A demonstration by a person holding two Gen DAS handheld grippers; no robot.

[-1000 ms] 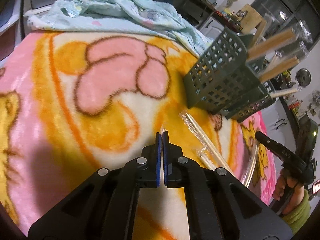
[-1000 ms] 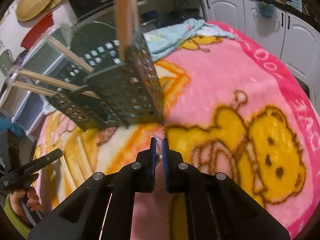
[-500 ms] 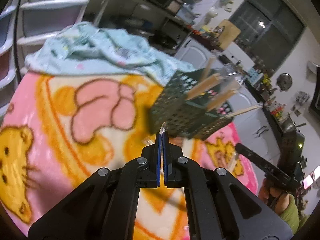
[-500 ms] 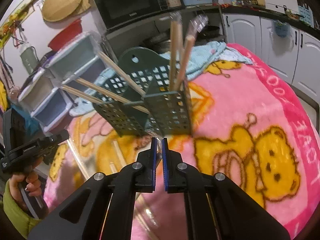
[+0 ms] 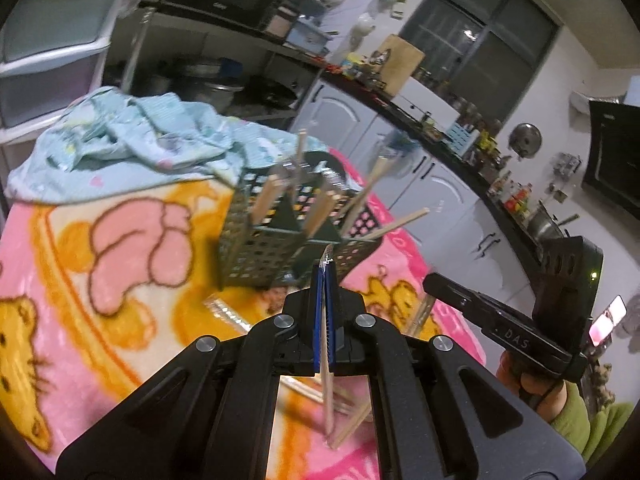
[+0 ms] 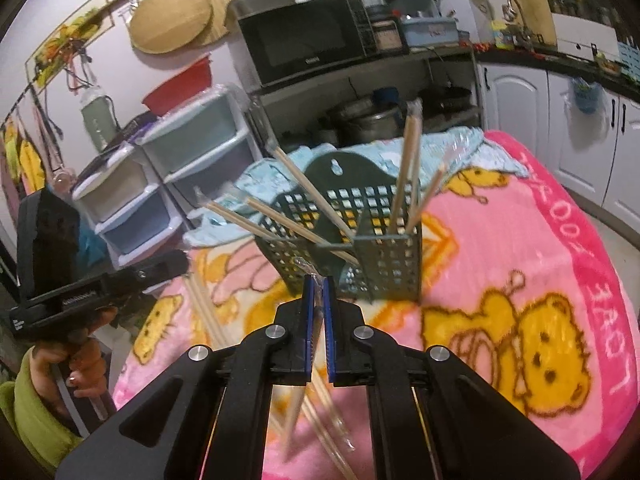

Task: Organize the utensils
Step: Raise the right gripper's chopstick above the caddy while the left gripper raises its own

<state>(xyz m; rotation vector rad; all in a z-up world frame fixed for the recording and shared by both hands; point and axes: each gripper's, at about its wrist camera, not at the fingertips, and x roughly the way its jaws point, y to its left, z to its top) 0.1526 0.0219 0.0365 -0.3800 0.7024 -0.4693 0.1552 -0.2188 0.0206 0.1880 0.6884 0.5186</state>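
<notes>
The left tongs (image 5: 325, 270) are pressed together on a wrapped chopstick pair (image 5: 328, 392), which hangs down below the pads above the blanket (image 5: 132, 208). The right tongs (image 6: 316, 284) are clamped on another wrapped pair (image 6: 294, 412), its clear wrapper poking up between the blue pads.

From the right wrist view, going left to right: a hand (image 6: 82, 364) in a green sleeve grips the other tool; plastic drawers (image 6: 160, 172) stand behind it; loose chopsticks (image 6: 206, 316) lie on the blanket. Just ahead of both tongs stands the green perforated caddy (image 6: 384, 256), upright on the blanket, directly in the way. Chopsticks lean left out of its left compartment, and others stand nearly upright in the right one. A pale blue cloth (image 6: 460, 144) lies crumpled behind it. A microwave (image 6: 304, 38) sits on a shelf beyond, with white cabinets (image 6: 516, 104) at right.
</notes>
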